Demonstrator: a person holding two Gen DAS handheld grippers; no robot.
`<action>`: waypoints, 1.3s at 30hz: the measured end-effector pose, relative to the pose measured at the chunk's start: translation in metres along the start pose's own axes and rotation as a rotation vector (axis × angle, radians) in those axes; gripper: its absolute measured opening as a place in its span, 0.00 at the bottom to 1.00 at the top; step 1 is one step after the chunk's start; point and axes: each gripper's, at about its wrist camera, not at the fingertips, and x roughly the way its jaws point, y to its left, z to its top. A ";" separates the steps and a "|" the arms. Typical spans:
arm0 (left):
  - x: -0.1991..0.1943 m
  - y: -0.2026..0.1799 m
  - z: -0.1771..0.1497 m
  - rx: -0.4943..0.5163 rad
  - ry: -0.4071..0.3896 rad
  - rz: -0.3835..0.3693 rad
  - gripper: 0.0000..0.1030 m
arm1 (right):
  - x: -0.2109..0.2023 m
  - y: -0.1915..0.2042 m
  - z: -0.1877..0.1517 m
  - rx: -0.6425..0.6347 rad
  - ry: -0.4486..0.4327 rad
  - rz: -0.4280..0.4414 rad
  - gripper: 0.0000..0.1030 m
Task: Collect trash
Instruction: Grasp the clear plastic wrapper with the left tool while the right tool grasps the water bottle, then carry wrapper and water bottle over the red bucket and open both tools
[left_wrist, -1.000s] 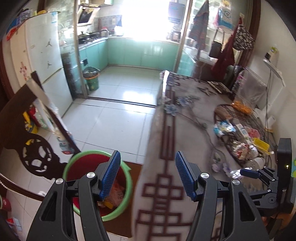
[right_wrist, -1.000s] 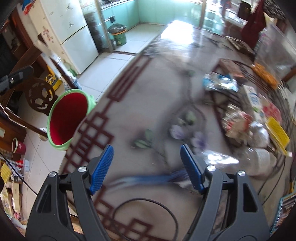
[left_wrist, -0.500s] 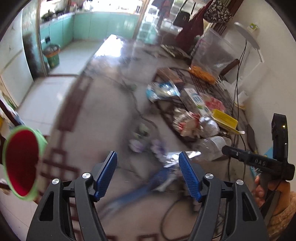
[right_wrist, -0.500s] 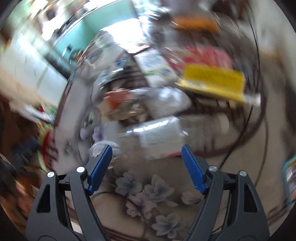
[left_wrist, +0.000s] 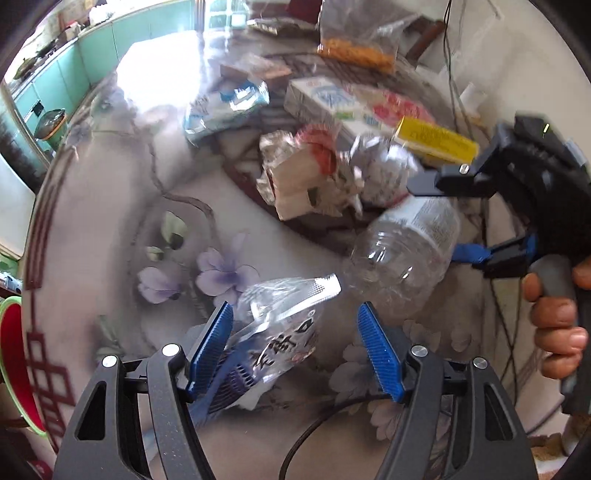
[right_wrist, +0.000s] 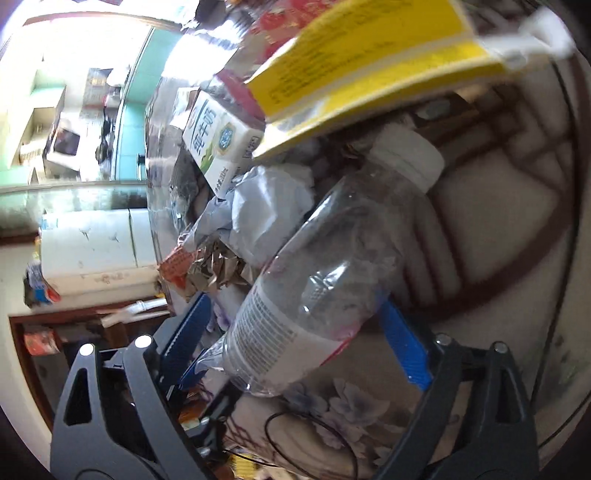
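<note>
Left wrist view: we have swung from bin to table; left claw apart astride snack wrapper. Right claw, jaws just widened, brackets plastic bottle, unclamped; both grasps pending.

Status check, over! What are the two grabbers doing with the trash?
Left gripper open over plastic wrapper. Right gripper jaws just opening, astride clear bottle, not pinching. Nothing blocking.
</note>
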 end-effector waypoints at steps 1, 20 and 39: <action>0.005 -0.002 0.001 -0.001 0.014 -0.005 0.63 | 0.002 0.004 -0.001 -0.030 0.005 -0.013 0.84; -0.061 0.033 -0.010 -0.226 -0.156 0.041 0.45 | -0.042 0.129 -0.046 -0.701 -0.204 -0.198 0.60; -0.142 0.085 -0.032 -0.371 -0.327 0.220 0.45 | -0.023 0.185 -0.109 -0.935 -0.220 -0.227 0.56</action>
